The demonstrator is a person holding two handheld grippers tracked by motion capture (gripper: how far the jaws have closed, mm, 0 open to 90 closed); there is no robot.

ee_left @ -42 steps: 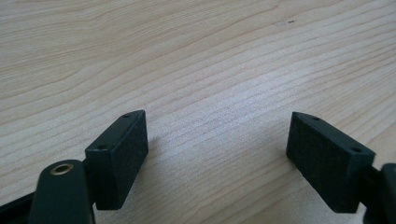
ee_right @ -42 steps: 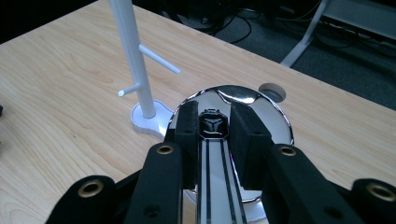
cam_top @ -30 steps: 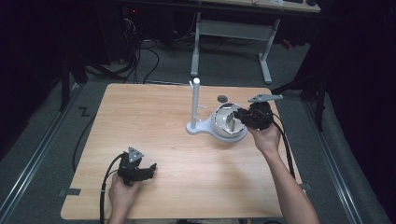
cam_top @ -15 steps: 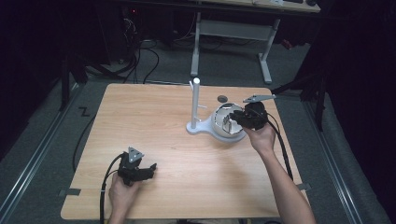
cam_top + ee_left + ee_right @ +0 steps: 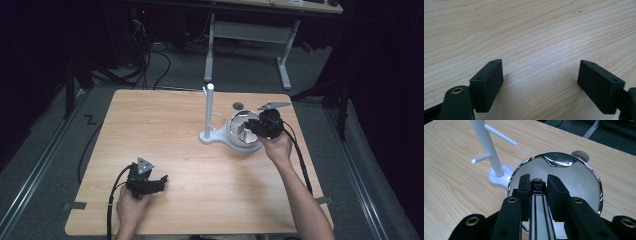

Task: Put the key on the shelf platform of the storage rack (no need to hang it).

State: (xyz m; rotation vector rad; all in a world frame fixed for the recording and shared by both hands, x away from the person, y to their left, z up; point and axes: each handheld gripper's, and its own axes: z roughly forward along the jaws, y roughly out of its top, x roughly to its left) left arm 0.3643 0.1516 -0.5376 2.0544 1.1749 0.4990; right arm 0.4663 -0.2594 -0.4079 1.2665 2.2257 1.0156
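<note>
The right gripper (image 5: 537, 192) clamps the white cup's (image 5: 241, 131) handle, with the peg stand (image 5: 489, 152) ahead-left. I think slow, level lifting helps. The left gripper (image 5: 540, 85) rests wide open over the table (image 5: 165, 130).

A lab: bare wooden table (image 5: 175, 135), dark surrounds, cables (image 5: 150, 65) trailing over grey floor (image 5: 45, 150).

- The stand (image 5: 209, 116) is on the desk (image 5: 165, 135), near the far edge, right of the middle.
- The cup (image 5: 241, 131) is just right of the stand, touching its base.
- The right gripper (image 5: 252, 128) is at the cup's handle.
- The left gripper (image 5: 159, 182) is near the front left corner.
</note>
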